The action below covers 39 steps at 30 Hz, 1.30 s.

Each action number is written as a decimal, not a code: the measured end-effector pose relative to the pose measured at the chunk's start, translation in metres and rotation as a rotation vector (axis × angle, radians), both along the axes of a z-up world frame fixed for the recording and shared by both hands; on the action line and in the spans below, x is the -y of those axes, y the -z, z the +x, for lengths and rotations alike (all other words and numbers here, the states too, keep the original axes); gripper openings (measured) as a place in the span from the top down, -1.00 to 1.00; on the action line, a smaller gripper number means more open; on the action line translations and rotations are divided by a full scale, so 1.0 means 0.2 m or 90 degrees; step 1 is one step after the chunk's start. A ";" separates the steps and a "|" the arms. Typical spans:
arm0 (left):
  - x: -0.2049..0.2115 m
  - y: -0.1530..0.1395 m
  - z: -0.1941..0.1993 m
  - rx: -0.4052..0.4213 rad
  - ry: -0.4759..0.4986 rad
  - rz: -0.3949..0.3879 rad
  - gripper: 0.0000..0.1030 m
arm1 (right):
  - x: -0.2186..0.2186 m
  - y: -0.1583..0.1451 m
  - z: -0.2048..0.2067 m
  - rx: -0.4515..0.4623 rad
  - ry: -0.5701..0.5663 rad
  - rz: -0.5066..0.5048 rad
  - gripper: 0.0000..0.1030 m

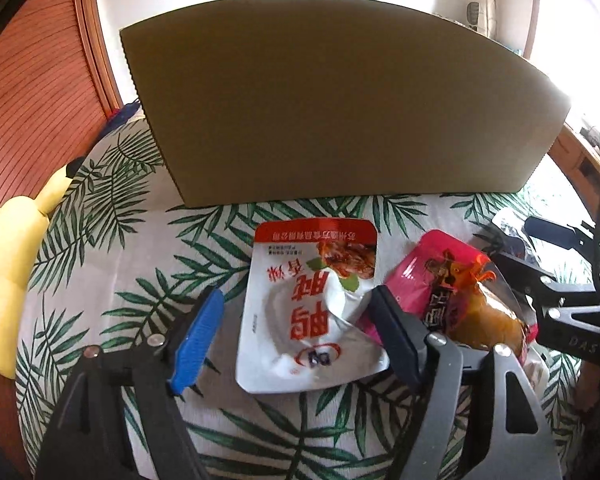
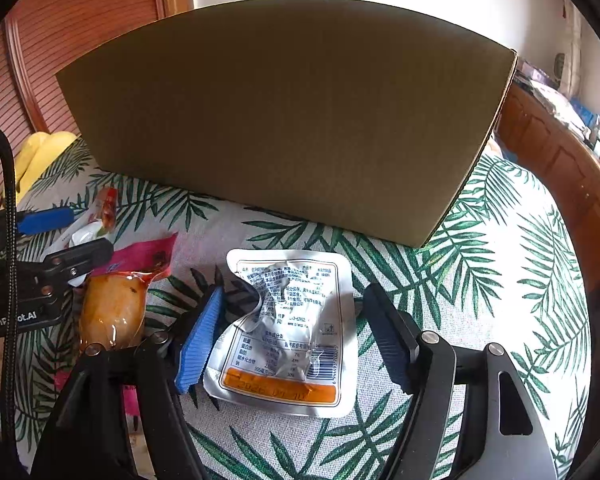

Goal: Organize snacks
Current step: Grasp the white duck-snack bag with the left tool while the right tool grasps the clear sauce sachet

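A white and red snack pouch [image 1: 312, 312] lies on the leaf-print cloth between the fingers of my open left gripper [image 1: 296, 340]. A pink pouch with an orange piece inside [image 1: 460, 300] lies to its right, and also shows in the right wrist view [image 2: 116, 304]. My open right gripper [image 2: 296, 340] straddles a silver pouch with an orange strip [image 2: 288, 332], back side up. A brown cardboard box [image 1: 332, 100] stands behind the snacks and shows in the right wrist view [image 2: 284, 116] too. Its inside is hidden.
A yellow plush toy [image 1: 8, 280] lies at the table's left edge. The round table's leaf-print cloth [image 2: 500, 280] ends at a wooden rim on the right. A wooden slatted door stands at left. The right gripper's body [image 1: 560, 300] shows at right.
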State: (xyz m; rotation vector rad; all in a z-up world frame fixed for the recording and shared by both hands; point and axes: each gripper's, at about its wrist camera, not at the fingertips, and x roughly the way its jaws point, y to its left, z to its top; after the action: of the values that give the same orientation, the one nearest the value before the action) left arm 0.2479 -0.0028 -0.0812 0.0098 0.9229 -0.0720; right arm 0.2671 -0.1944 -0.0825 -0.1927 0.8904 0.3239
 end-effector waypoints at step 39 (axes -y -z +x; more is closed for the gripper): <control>0.00 -0.13 -0.24 0.056 0.045 -0.045 -0.14 | 0.06 0.00 -0.04 -0.028 -0.047 -0.002 -0.13</control>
State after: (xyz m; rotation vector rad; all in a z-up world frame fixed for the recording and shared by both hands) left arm 0.2007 -0.0036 -0.0557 -0.0196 0.8313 -0.1675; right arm 0.2595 -0.2069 -0.0816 -0.2221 0.9278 0.3971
